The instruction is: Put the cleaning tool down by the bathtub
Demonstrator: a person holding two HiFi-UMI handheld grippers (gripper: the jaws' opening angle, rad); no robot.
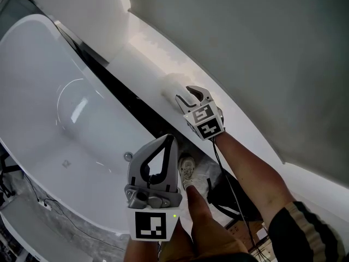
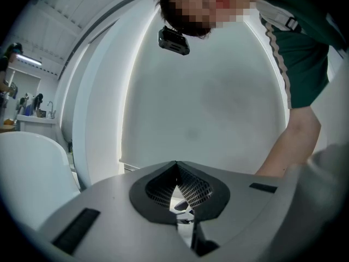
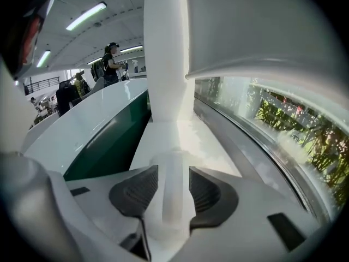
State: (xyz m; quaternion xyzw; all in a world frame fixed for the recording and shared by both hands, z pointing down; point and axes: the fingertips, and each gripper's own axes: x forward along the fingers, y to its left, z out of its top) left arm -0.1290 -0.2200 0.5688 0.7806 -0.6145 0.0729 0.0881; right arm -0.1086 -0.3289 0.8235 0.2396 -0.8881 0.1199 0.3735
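right gripper jaws released, cleaning tool loose between them, lying on white ledge mid frame beside bathtub. left gripper clenched, empty. risk: snagging on pull-back, knocking tool into dark gap.

Cleaning tool: white, pale fuzzy head, straight white handle. Lies on the white ledge just beside the bathtub. The handle sits between the parted jaws of the right gripper, pads off it. Bathtub: white, glossy, oval.
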